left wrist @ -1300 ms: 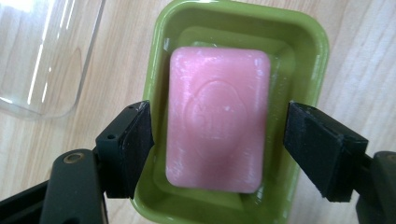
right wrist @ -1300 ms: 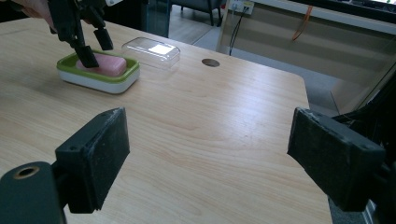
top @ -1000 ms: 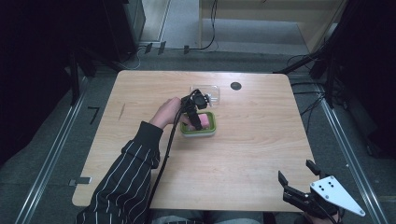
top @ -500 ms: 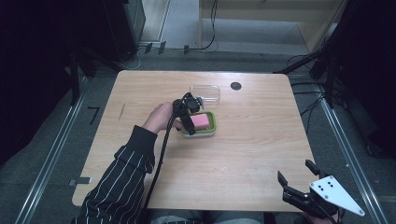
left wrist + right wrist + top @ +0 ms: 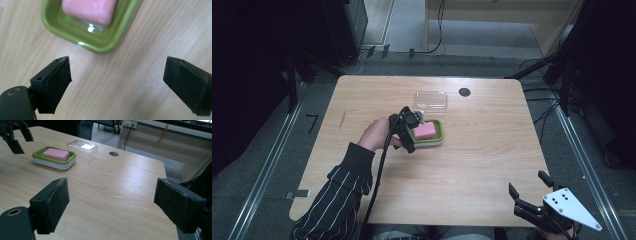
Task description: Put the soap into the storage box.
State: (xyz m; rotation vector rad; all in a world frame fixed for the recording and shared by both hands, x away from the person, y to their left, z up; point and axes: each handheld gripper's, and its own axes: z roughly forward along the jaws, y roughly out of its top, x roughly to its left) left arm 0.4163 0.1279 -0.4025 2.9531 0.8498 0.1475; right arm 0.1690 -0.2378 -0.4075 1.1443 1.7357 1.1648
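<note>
The left gripper [image 5: 412, 131] hovers just left of the green soap dish [image 5: 437, 140] holding the pink soap [image 5: 425, 130] mid-tabletop, its jaws wide with nothing between them after just opening; the right gripper [image 5: 532, 192] sits far off, also wide

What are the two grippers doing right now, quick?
Left gripper: open, holding nothing, jaws just opened wider, next to the soap dish.
Right gripper: open, holding nothing.

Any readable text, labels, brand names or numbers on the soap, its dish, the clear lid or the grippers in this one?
None: no words, numbers or brand marks can be read.
The pink soap, green dish and clear lid look plain.
The grey plate on the right gripper bears small holes, no lettering.
</note>
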